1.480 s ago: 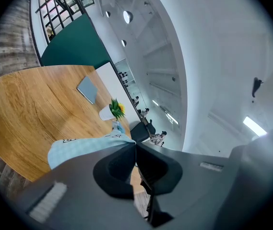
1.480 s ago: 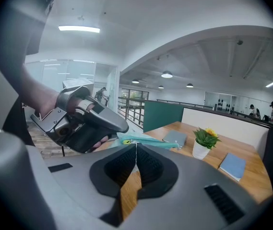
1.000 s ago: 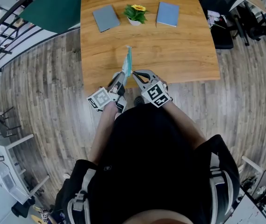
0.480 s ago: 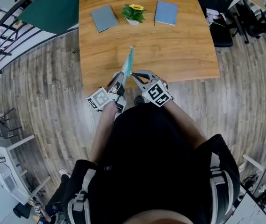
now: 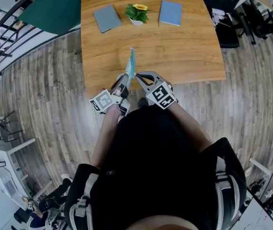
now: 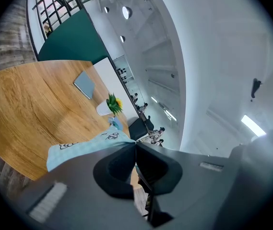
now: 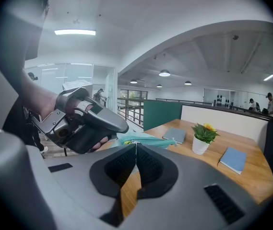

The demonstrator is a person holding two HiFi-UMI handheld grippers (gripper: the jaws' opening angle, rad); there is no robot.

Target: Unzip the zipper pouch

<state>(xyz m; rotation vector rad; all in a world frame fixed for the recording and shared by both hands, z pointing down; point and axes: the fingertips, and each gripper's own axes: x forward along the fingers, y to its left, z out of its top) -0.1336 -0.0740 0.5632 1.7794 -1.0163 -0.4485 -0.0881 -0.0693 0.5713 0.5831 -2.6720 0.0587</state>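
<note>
Head view shows the zipper pouch (image 5: 132, 63) held on edge over the near side of the table (image 5: 184, 47), my left gripper (image 5: 125, 80) clamped on its near end, my right gripper (image 5: 138, 75) pinched shut on its top edge beside it; I judge the unzipping barely begun; next, I draw the right along the teeth while the left holds firm.

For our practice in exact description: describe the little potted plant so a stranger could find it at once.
Find the wooden table and look along its far edge. Between a grey notebook and a blue notebook stands a small white pot with green leaves and one yellow flower. It alone stands upright; both notebooks lie flat.
</note>
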